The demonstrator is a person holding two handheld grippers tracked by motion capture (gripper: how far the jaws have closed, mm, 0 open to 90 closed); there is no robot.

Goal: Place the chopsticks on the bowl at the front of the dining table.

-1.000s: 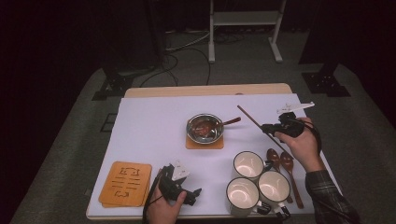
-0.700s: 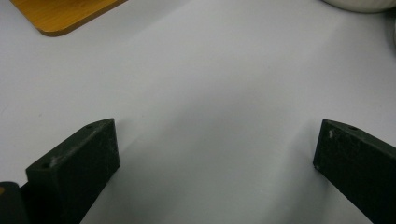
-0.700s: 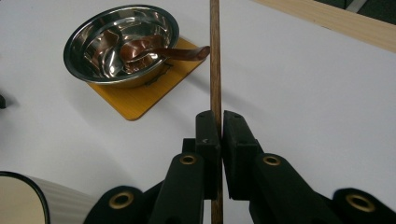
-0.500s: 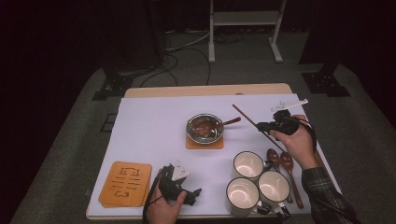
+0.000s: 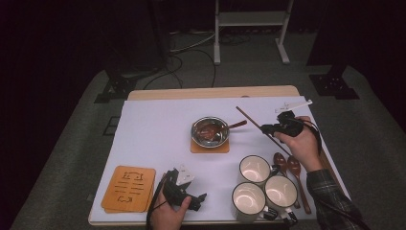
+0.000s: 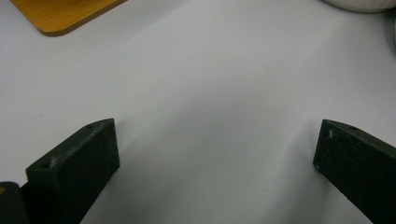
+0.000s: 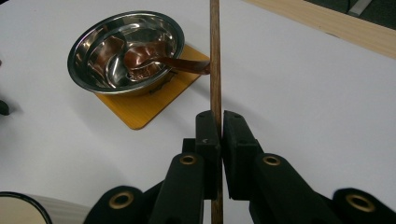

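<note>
The right tool (image 7: pixel 218 128) is seen clamped on a thin wooden stick (image 7: pixel 215 56), its 2 black jaws pressed against the stick from either side. In the high view the right tool (image 5: pixel 271 128) is held above the right part of the table (image 5: pixel 158 124), and the stick (image 5: pixel 249 118) is seen slanting through it, one end raised toward the far middle of the table, the other running down under the hand.

Just beyond the stick's tip a steel bowl (image 7: pixel 125 50) is set on a small orange coaster (image 7: pixel 140 109). A brown spoon (image 7: pixel 161 59) is laid in the bowl, its scoop inside and its handle resting over the rim toward the stick.

Nearer the person, 3 white mugs (image 5: pixel 255 169) are grouped close together; their insides are seen pale, and no contents can be made out. Beside them, 2 brown wooden spoons (image 5: pixel 293 167) are laid on the table.

The left tool (image 5: pixel 201 197) is held low at the near edge of the table. In the left gripper view its jaws are spread wide, with bare white table between them. A flat orange board (image 5: pixel 129 188) with dark markings is placed to its left.
</note>
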